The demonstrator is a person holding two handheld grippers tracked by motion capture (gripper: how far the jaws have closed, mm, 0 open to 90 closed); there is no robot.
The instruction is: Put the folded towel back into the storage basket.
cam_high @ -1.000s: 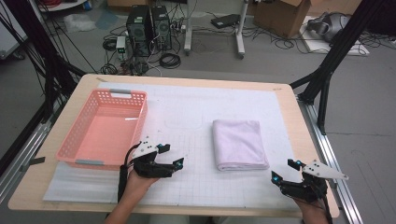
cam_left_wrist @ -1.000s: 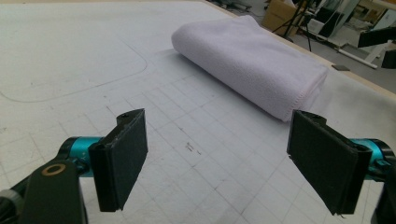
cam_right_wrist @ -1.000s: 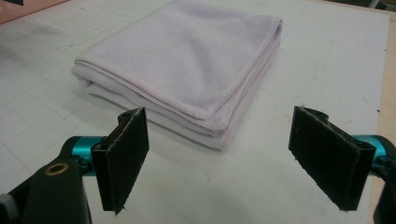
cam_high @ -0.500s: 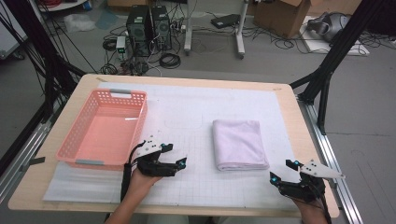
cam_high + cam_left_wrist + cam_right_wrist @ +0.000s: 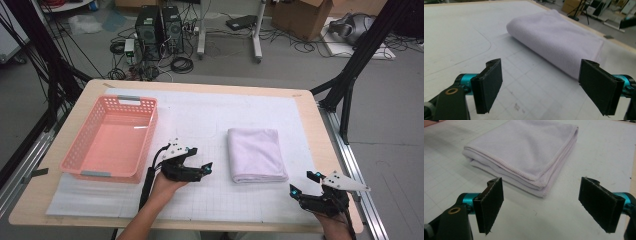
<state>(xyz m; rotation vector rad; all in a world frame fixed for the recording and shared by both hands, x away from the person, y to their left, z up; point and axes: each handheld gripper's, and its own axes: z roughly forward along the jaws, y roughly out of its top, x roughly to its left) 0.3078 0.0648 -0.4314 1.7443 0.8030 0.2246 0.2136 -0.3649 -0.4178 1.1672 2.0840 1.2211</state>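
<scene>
High view: the folded lilac towel [image 5: 257, 155] lies on the table [image 5: 300, 107] between both tools. Left gripper view: left tool [image 5: 541, 85] gapes near its rounded fold. Right gripper view: right tool [image 5: 541, 205] gapes before the soft, light, layered corner, probably the best grip.

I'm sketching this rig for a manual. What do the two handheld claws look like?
Both the left claw and right claw are black, with flat rectangular black pads, teal fittings and a pale three-cornered top plate. A black cable trails from the left one.
</scene>
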